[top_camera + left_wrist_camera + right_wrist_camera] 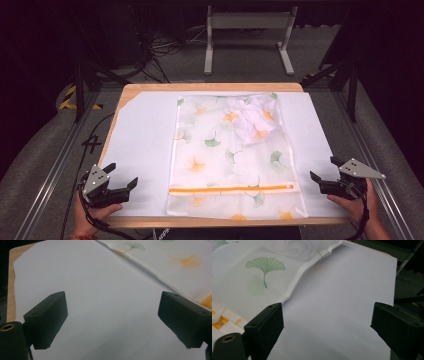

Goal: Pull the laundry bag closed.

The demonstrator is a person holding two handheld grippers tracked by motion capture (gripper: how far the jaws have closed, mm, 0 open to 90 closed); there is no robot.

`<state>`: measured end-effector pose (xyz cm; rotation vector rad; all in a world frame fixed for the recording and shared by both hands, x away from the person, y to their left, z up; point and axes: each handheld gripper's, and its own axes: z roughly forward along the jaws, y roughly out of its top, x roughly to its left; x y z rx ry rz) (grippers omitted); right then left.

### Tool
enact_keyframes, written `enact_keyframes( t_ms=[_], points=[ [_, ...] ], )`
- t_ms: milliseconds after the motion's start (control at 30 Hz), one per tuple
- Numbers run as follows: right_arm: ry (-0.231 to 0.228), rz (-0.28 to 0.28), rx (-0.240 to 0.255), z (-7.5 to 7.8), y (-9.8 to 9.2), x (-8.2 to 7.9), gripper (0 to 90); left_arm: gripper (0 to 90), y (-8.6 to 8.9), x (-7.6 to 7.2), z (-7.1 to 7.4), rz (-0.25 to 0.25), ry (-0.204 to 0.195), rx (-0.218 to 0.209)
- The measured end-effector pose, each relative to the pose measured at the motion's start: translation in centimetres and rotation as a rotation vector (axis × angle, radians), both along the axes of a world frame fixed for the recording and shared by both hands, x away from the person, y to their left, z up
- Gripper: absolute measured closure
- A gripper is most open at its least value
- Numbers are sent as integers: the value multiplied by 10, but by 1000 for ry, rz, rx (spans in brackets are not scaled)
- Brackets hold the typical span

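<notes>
The leaf-printed mesh bag lies centre frame, long axis running top to bottom, between the left gripper at lower left and the right gripper at lower right, both with jaws apart, empty and about equally near.

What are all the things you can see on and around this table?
Mesh bag: one, white with green and orange leaf prints, middle of the table.
Zipper: one, orange, across the bag near its front end.
Crumpled cloth: one, white with orange, at the bag's far right part, seemingly inside it.
White sheet: one, covering the table top under the bag.
Table: one, light wood.
Stand: one, grey, on the floor behind the table.
Left gripper: black, open, front left.
Right gripper: black, open, front right.
</notes>
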<state>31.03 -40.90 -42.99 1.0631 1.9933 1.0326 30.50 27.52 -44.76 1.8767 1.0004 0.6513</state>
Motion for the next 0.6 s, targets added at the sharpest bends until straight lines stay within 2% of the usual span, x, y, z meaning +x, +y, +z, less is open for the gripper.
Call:
enact_keyframes(
  t_ms=[100, 300, 600],
  points=[
    [-3, -6, -4, 0, 0, 0, 114, 103, -1, -1, 0, -2, 6, -4],
    [4, -1, -2, -2, 2, 0, 113, 104, -3, 1, 0, -12, 9, 15],
    [16, 12, -27, -4, 7, 0, 113, 104, -6, 2, -2, -25, 20, 28]
  ],
)
